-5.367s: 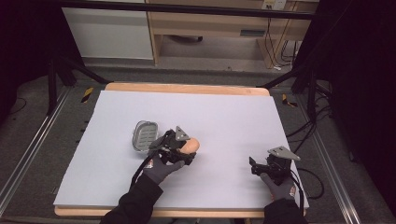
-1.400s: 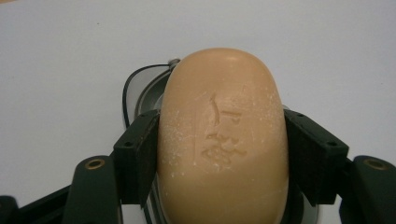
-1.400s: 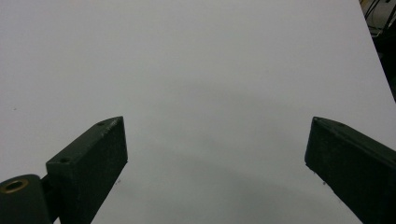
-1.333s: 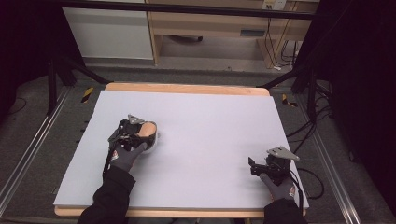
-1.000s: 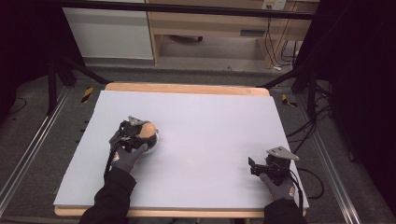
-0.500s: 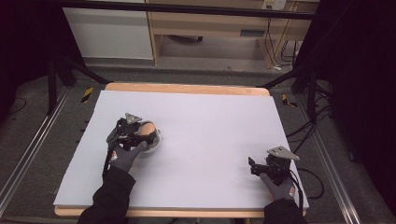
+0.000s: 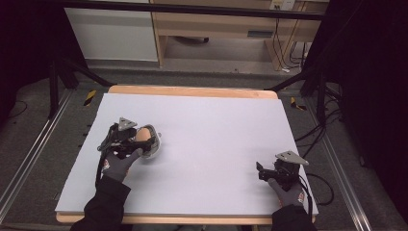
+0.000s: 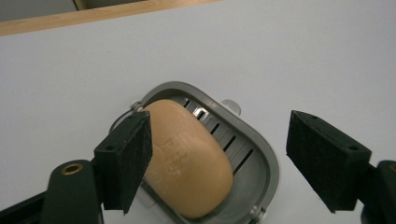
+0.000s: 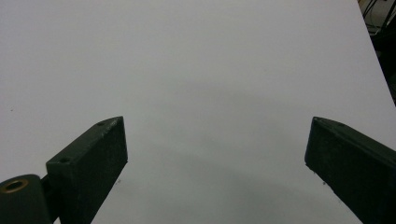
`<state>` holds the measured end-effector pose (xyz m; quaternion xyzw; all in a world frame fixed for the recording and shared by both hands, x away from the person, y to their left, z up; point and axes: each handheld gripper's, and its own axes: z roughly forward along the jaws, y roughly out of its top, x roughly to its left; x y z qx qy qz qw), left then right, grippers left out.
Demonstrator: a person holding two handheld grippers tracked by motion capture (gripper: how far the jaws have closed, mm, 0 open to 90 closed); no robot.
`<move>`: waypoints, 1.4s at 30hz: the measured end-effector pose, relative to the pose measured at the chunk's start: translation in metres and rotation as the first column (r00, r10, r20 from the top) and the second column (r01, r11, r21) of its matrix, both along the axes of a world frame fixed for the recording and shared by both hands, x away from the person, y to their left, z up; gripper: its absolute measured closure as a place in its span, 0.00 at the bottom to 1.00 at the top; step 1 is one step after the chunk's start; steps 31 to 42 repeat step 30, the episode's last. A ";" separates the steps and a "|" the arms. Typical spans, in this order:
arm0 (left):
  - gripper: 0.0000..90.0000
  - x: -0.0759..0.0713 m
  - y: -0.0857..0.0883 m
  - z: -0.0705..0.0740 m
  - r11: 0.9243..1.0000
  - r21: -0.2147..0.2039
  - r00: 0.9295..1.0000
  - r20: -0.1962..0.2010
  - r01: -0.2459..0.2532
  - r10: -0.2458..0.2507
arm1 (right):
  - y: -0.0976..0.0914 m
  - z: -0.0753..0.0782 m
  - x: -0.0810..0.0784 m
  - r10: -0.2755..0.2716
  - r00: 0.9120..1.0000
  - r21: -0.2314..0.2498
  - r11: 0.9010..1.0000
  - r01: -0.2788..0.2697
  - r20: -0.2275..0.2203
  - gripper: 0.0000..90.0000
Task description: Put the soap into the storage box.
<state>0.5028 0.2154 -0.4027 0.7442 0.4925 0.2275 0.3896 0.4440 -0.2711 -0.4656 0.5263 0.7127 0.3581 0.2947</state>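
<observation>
my left gripper [image 8: 219,168] is hanging with jaws spread right over the soap [image 8: 189,161], which is lying in the dish [image 8: 261,154], long axis slanting between the jaws. my right gripper [image 9: 215,177] is idling, jaws apart, well away.

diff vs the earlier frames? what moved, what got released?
The left gripper carried the tan oval soap bar leftward from mid-table into the grey slotted metal soap dish, then opened; the soap lies there, jaws apart. The right gripper stayed open at the right of the white table.
</observation>
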 end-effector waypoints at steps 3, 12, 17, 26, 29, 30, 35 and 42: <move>0.25 -0.006 0.010 0.002 1.000 -0.007 1.000 0.003 -0.005 0.006 | 0.000 0.000 0.000 -0.004 1.000 0.001 1.000 0.004 0.000 0.07; 0.24 -0.025 0.046 -0.007 0.999 -0.047 1.000 0.006 -0.022 0.022 | -0.003 0.000 0.000 -0.012 1.000 0.002 1.000 0.012 -0.005 0.07; 0.23 -0.034 0.062 -0.019 0.999 -0.039 1.000 -0.011 -0.021 0.021 | -0.003 -0.001 0.000 -0.014 1.000 0.000 1.000 0.014 -0.008 0.07; 0.23 -0.040 0.087 -0.058 0.999 0.006 0.995 -0.082 -0.049 0.050 | -0.005 -0.002 0.000 -0.028 0.999 -0.002 1.000 0.028 -0.016 0.06; 0.23 -0.044 0.090 -0.060 0.998 0.035 0.995 -0.080 -0.049 0.051 | -0.008 -0.002 -0.001 -0.037 0.999 -0.006 0.999 0.037 -0.019 0.06; 0.23 -0.045 0.092 -0.060 0.998 0.045 0.996 -0.077 -0.045 0.048 | -0.008 -0.003 -0.001 -0.040 0.999 -0.001 0.999 0.040 -0.022 0.06; 0.23 -0.045 0.092 -0.060 0.998 0.045 0.996 -0.077 -0.045 0.048 | -0.008 -0.003 -0.001 -0.040 0.999 -0.001 0.999 0.040 -0.022 0.06; 0.23 -0.045 0.092 -0.060 0.998 0.045 0.996 -0.077 -0.045 0.048 | -0.008 -0.003 -0.001 -0.040 0.999 -0.001 0.999 0.040 -0.022 0.06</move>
